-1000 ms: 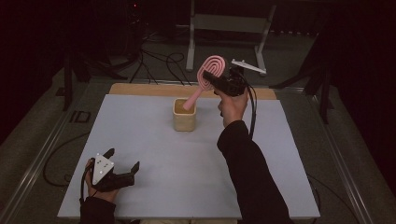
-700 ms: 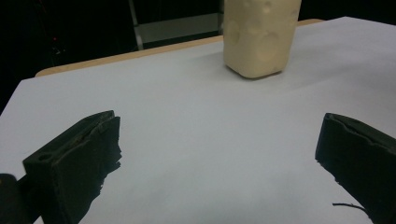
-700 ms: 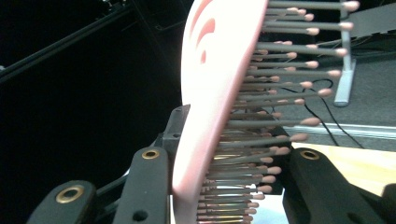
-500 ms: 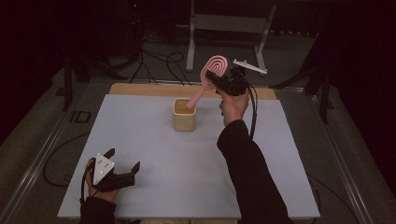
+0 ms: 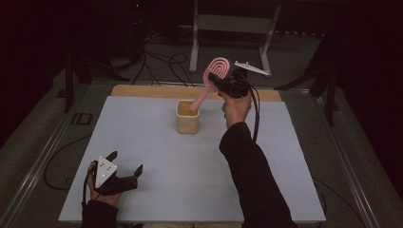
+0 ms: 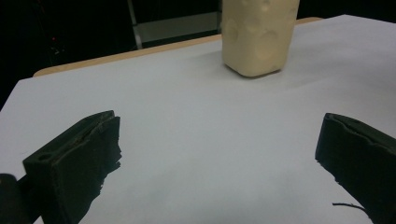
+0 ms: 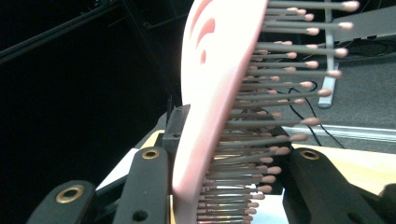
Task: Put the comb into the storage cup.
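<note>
On the bench, a pale grey sheet covers nearly the whole top, leaving a strip of bare wood along the far edge at 12 o'clock. A person's right forearm in a dark sleeve rises from the 5 o'clock corner toward the middle of the far side. A cream-coloured holder cup stands upright on the sheet, just short of the far edge, slightly left of centre. The right gripper is held above the bench at roughly 1 o'clock from the cup, its fingers pinching the head of a pink hairbrush; in the right gripper view the brush head sits clamped between the two black fingers, bristles toward the right-hand one. The brush slants down to the left, its handle end at the cup's mouth; whether it touches the rim cannot be told. The left gripper rests at the 7 o'clock corner, fingers spread wide with nothing between them, pointing toward the cup.
</note>
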Motion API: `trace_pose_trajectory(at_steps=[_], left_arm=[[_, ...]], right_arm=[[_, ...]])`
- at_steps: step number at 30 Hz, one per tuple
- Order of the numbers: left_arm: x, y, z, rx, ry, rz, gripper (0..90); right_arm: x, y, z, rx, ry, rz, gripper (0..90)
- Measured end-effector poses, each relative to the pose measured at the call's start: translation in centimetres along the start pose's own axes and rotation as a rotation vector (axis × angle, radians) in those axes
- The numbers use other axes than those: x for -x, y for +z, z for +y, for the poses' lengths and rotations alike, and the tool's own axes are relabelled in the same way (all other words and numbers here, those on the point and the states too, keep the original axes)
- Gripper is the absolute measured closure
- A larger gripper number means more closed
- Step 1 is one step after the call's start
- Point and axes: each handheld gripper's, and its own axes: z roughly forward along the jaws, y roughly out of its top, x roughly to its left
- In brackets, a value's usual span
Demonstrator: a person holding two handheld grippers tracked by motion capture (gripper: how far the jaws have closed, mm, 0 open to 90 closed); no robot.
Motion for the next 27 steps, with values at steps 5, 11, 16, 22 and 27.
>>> trace_pose_trajectory(at_steps=[5,11,16,22,27], left_arm=[[0.0,0.0,0.0,0.001,0.0,0.0,0.1],[0.0,0.0,0.0,0.0,0.001,0.0,0.2],[0.0,0.0,0.0,0.001,0.001,0.0,0.1],[0.0,-0.1,0.0,0.001,0.002,0.001,0.2],[0.0,0.0,0.0,0.001,0.002,0.0,0.2]], right_arm=[[-0.3,0.4,-0.3,-0.013,-0.004,0.004,63.6],[-0.6,0.7,-0.7,-0.018,-0.006,0.013,63.6],[-0.8,0.9,-0.9,-0.024,-0.012,0.013,63.6],[-0.9,1.1,-1.4,-0.028,-0.009,0.01,63.6],[-0.8,1.4,-1.9,-0.038,-0.006,0.007,63.6]])
